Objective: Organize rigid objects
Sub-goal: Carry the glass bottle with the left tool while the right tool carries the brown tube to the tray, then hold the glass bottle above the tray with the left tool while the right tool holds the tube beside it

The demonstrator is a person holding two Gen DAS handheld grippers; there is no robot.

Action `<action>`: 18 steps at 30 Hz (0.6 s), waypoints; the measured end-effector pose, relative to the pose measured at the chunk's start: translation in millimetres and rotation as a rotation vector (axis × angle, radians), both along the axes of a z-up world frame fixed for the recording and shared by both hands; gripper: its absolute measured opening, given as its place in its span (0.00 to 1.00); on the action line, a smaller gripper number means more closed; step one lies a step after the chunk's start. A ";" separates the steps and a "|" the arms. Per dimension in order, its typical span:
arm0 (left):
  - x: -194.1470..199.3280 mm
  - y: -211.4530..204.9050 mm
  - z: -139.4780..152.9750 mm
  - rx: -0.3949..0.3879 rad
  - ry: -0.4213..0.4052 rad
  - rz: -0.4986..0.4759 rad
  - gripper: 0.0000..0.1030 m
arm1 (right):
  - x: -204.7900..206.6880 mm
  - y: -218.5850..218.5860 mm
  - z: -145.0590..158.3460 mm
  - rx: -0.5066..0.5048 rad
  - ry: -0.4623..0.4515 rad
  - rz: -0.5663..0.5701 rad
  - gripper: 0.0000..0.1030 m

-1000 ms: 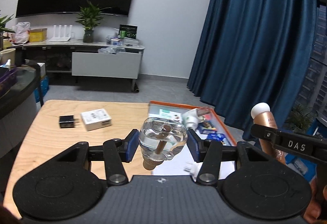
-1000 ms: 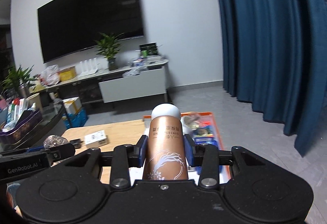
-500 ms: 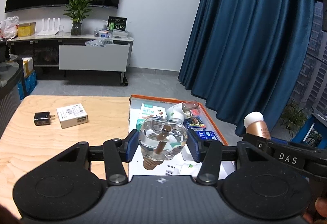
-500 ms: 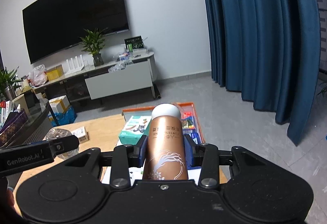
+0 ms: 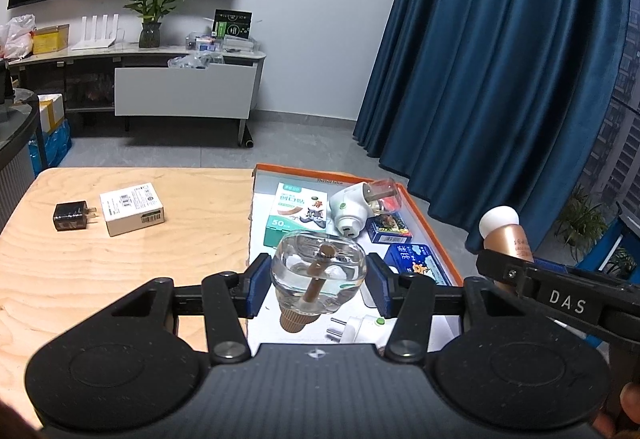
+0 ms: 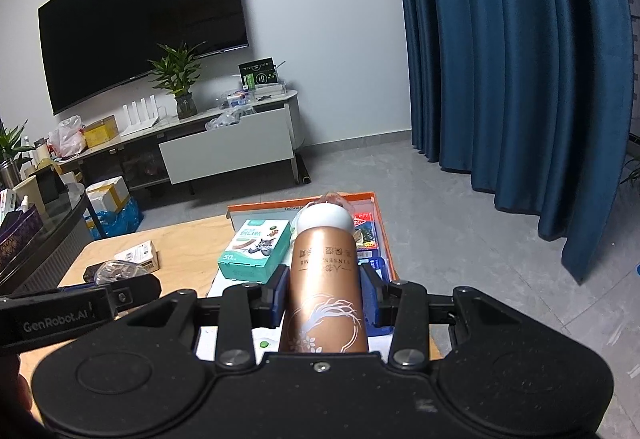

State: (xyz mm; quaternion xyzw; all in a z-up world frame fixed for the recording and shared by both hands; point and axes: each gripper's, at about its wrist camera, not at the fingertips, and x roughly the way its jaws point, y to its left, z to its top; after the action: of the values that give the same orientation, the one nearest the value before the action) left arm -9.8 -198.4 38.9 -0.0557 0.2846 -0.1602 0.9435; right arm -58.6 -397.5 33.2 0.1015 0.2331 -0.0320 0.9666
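My left gripper (image 5: 318, 289) is shut on a clear glass bottle (image 5: 319, 271) with a brown wick and cap, held above the near end of an orange-rimmed tray (image 5: 430, 223). My right gripper (image 6: 323, 291) is shut on a copper-coloured bottle (image 6: 325, 287) with a white round cap, also over the tray (image 6: 380, 231). That copper bottle (image 5: 505, 233) shows at the right of the left wrist view. The tray holds a teal box (image 5: 298, 213), a white plug-in device (image 5: 352, 205) and small blue boxes (image 5: 416, 257).
On the wooden table (image 5: 120, 267) left of the tray lie a white box (image 5: 132, 209) and a black charger (image 5: 72, 217). A dark blue curtain (image 5: 500, 59) hangs at the right. A TV stand (image 5: 184, 79) stands along the far wall across grey floor.
Both grippers moved to the right and slightly down over the tray, each keeping its bottle. The white box and charger drifted left in the left wrist view.
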 end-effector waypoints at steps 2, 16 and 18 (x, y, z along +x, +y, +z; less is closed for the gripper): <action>1.4 -0.9 -0.5 0.004 0.005 -0.002 0.50 | 2.4 0.8 -1.0 -0.003 0.005 0.004 0.45; 9.9 -5.0 -3.3 0.036 0.033 -0.010 0.50 | 12.0 -1.7 -7.0 -0.001 0.030 0.010 0.45; 11.3 -5.5 -3.9 0.040 0.036 -0.013 0.50 | 12.1 -1.7 -7.2 0.000 0.031 0.009 0.45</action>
State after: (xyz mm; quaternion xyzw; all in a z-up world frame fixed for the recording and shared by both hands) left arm 1.5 -203.9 35.0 -0.0381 0.3049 -0.1594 0.9382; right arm -46.5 -399.2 26.0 0.0997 0.2484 -0.0293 0.9631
